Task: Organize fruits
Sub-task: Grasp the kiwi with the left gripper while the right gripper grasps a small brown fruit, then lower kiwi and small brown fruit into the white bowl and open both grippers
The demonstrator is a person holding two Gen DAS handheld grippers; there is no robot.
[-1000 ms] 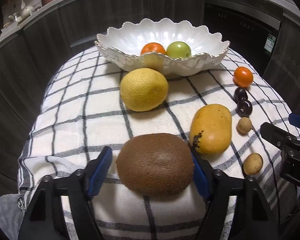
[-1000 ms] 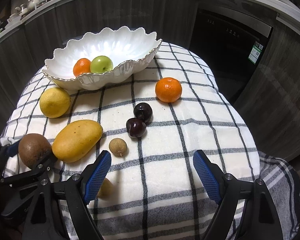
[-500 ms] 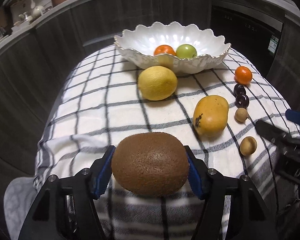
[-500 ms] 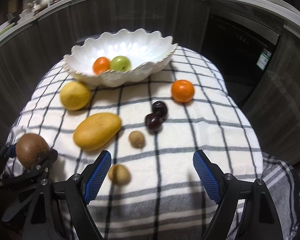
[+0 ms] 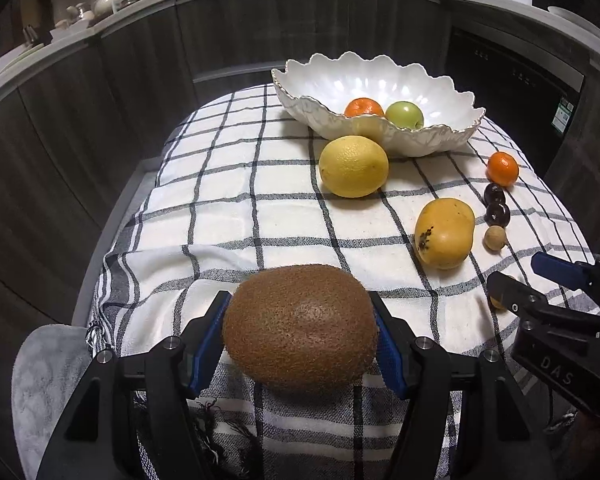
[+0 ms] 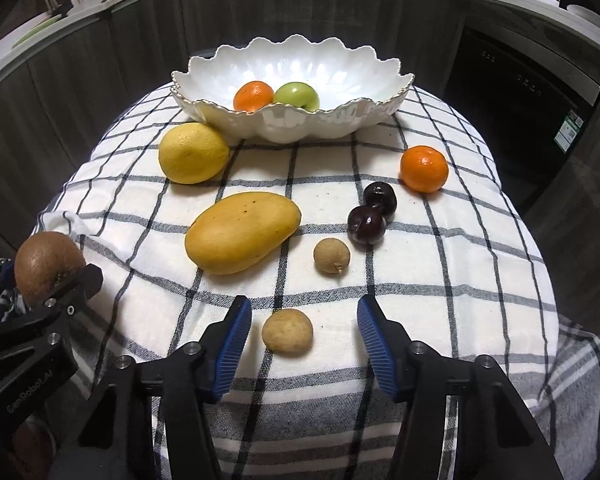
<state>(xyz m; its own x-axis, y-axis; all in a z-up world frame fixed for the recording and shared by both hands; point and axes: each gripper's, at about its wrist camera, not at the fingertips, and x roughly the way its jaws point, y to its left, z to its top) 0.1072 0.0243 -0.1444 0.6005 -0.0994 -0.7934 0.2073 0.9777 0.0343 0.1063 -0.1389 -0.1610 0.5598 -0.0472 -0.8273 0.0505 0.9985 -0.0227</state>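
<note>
My left gripper (image 5: 300, 334) is shut on a brown kiwi (image 5: 300, 326) and holds it above the near left of the checked cloth; the kiwi also shows in the right wrist view (image 6: 48, 266). My right gripper (image 6: 304, 340) is open, its blue pads on either side of a small tan fruit (image 6: 287, 336) on the cloth. A white scalloped bowl (image 6: 340, 118) at the back holds an orange (image 6: 254, 96) and a green apple (image 6: 298, 96).
On the cloth lie a lemon (image 6: 193, 153), a mango (image 6: 242, 232), a second small tan fruit (image 6: 332, 256), two dark plums (image 6: 367, 224) and a mandarin (image 6: 424, 169). Dark cabinets curve behind the table. The cloth hangs over the table edges.
My left gripper closed on the kiwi, lifted it and drew back to the left. My right gripper moved left and forward, so that the small tan fruit now sits between its open pads.
</note>
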